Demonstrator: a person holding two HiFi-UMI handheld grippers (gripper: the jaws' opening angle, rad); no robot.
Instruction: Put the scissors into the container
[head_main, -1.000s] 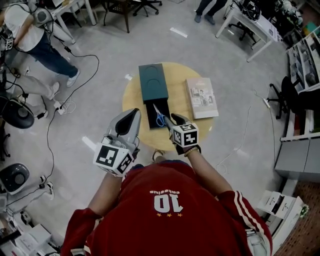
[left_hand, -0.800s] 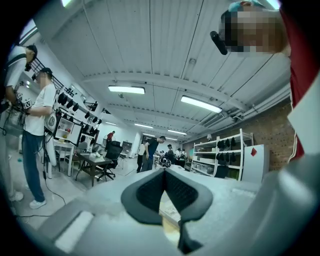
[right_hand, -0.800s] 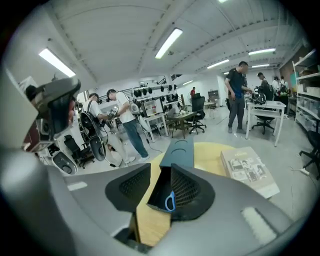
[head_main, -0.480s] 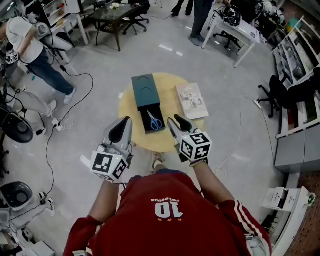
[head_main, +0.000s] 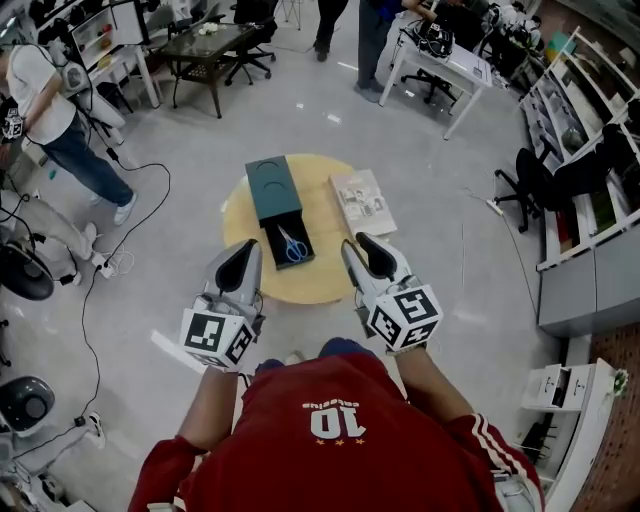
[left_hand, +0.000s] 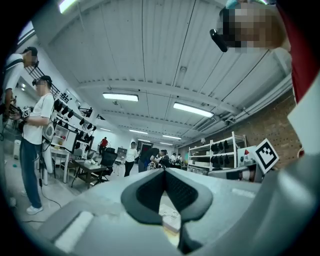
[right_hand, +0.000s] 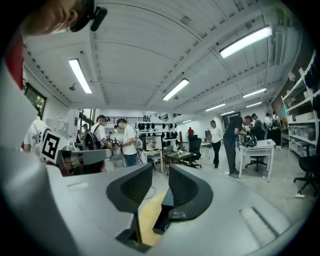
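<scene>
the scissors (head_main: 292, 246) lay in the container (head_main: 271, 190), job seemingly done; the right gripper (head_main: 365, 250) was empty, its parted jaws just narrowing, and the left gripper (head_main: 243, 254) was closed on nothing.

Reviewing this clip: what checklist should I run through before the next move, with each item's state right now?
1. Scissors lie inside the open part of the container: ok.
2. Right gripper empty, fingers apart though they have just been closing slightly: ok.
3. Left gripper empty, fingers together: ok.
4. Both grippers held apart from the container and the table: ok.
5. Book lies beside the container, not touching it: ok.
6. Scissors blades closed: cannot tell.
</scene>
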